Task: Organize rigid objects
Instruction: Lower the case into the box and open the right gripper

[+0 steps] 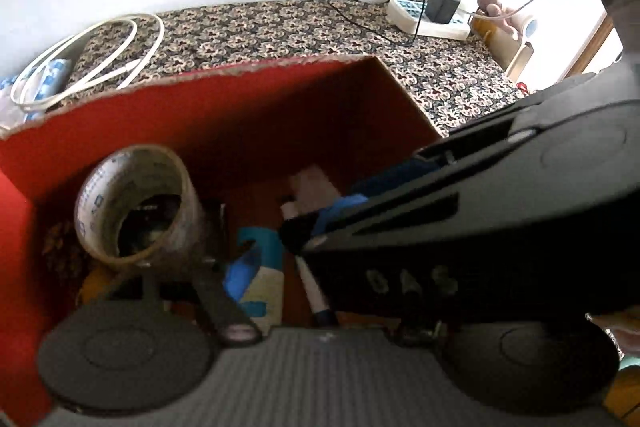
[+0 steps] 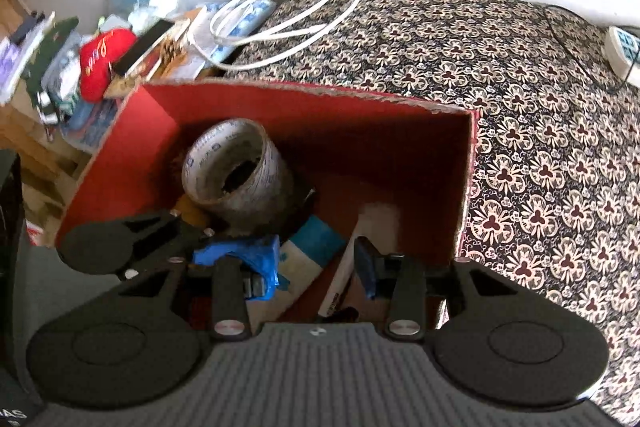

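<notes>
Hovering over the red box (image 2: 304, 99) on the patterned bed (image 2: 540, 115), both grippers point steeply down into it. Right gripper (image 2: 316, 267): fingers spread, nothing between the pads; marker (image 2: 340, 283) lies directly below, long axis running away from the camera. Left gripper (image 1: 256, 251): fingers apart, empty, beside the tape roll (image 1: 136, 203) at the box's left. Right gripper sits nearer the marker.

Black plastic tongs (image 2: 316, 267) with round discs, ribbed grey base, silver screws, blue-taped fingertips (image 2: 366, 263).
</notes>
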The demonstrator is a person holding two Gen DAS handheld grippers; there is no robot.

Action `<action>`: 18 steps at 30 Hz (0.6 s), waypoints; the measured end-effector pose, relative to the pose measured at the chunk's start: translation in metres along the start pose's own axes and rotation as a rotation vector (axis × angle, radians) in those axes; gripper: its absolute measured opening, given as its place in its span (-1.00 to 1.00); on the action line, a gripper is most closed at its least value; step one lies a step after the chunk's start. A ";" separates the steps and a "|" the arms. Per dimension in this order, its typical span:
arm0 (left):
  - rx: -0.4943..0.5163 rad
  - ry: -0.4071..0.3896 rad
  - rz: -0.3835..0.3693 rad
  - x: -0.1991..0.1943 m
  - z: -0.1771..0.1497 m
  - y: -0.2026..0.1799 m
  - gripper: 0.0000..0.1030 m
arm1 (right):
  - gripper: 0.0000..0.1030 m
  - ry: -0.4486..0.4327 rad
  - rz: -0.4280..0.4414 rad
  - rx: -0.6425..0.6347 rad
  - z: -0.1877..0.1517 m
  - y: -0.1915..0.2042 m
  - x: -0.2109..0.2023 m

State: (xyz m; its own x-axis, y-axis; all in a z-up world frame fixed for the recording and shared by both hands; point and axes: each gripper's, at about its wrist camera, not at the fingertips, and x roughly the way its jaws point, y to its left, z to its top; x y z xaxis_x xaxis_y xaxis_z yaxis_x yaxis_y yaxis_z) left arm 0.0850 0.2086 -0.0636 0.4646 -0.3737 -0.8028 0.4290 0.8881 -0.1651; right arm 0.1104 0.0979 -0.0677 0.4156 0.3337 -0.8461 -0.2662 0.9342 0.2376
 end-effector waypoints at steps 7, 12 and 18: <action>-0.001 -0.018 0.057 -0.005 0.000 0.003 0.25 | -0.52 -0.045 0.002 0.061 -0.007 0.002 -0.005; 0.001 -0.036 0.108 -0.012 0.000 0.011 0.24 | -0.52 -0.065 -0.021 0.082 -0.010 0.005 -0.006; 0.008 -0.035 0.176 -0.015 -0.003 0.016 0.26 | -0.48 -0.113 -0.056 0.113 -0.013 0.010 -0.007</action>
State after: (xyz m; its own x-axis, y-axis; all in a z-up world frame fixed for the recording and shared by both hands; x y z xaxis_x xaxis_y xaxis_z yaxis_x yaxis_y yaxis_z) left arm 0.0828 0.2297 -0.0559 0.5598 -0.2215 -0.7985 0.3444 0.9386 -0.0190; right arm 0.0931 0.1033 -0.0654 0.5238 0.2866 -0.8022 -0.1431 0.9579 0.2488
